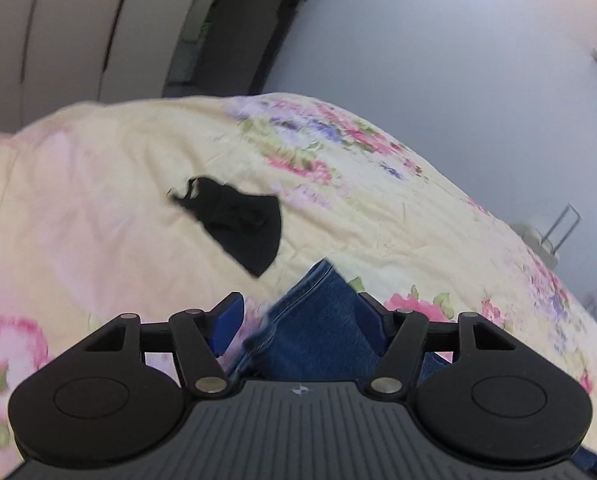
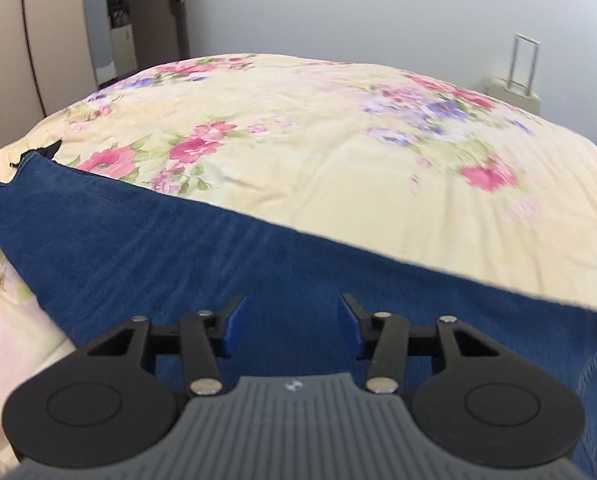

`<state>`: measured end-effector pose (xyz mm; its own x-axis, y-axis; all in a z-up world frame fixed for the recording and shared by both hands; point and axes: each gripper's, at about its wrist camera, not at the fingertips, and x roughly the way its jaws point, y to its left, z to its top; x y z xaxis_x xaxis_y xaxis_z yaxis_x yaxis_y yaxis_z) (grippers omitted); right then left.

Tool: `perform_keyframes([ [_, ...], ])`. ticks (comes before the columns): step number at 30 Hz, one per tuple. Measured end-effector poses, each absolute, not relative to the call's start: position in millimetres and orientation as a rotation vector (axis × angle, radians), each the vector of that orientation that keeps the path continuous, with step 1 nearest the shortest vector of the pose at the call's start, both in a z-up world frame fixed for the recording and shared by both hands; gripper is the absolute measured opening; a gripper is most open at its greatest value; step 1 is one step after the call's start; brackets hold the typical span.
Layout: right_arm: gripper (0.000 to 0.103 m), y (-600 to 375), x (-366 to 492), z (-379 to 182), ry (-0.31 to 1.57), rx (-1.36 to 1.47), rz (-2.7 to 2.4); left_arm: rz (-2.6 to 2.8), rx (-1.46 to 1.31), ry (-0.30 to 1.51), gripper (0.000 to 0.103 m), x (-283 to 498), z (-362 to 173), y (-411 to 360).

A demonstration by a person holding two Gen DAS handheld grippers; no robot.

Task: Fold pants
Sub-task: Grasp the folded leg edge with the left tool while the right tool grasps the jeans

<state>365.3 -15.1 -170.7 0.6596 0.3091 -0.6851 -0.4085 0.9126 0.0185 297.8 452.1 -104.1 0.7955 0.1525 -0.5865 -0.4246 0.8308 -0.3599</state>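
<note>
Your work surface is a bed covered by one floral bedspread, cream with pink and purple flowers. One small black cloth item lies crumpled on the bedspread, ahead of the left gripper and apart from the denim. Its type cannot be told.

Count: one pair of blue denim pants, one black item, two grippers.

Left wrist view: a narrow fold of the pants rises between the two blue pads of the left gripper. The pads stand apart; the denim lies against the right pad, while bedspread shows between the denim and the left pad. Whether the pads press the cloth cannot be told. Past the bed you see pale cabinet doors, a dark doorway and a plain wall.

Right wrist view: the pants lie as one broad band across the near part of the bed, running from the left edge toward the near right corner. The right gripper sits over this band with its pads spread wide, and denim fills the gap between them. No cloth is clamped there. A pale suitcase with a raised handle stands beyond the far right corner of the bed.

Only the left view shows the black item in full; in the right view just a dark tip appears beside the far left end of the pants. Only the right view shows the length of the pants.
</note>
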Motion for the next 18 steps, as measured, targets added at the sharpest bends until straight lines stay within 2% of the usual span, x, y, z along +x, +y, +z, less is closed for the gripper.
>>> perform_keyframes([
  [2,0.045,-6.4,384.3,-170.7,0.752,-0.157,0.420,0.268,-0.454,0.621,0.081,324.5,-98.1,453.5],
  [5,0.044,3.7,406.8,-173.5,0.780,-0.155,0.426,0.266,-0.421,0.690,0.081,364.4,-105.5,457.8],
  [6,0.041,5.0,411.3,-175.3,0.788,-0.137,0.437,0.259,-0.428,0.710,0.081,376.1,-112.3,460.3],
  [8,0.028,7.8,417.3,-181.9,0.814,-0.098,0.459,0.255,-0.470,0.749,0.081,393.1,-126.9,465.4],
  [9,0.028,8.5,419.8,-188.0,0.835,-0.079,0.460,0.264,-0.495,0.764,0.080,398.9,-135.5,467.5],
  [11,0.028,9.6,421.7,-201.0,0.870,-0.063,0.452,0.259,-0.508,0.796,0.062,412.3,-149.4,467.5],
  [12,0.028,9.6,421.4,-210.1,0.881,-0.064,0.441,0.259,-0.490,0.803,0.033,416.6,-153.4,465.5],
  [14,0.027,6.4,419.1,-217.5,0.876,-0.044,0.435,0.258,-0.442,0.769,0.012,416.9,-152.3,458.6],
  [18,0.027,1.0,415.0,-215.8,0.845,-0.042,0.414,0.255,-0.361,0.619,0.010,405.4,-132.7,445.5],
])
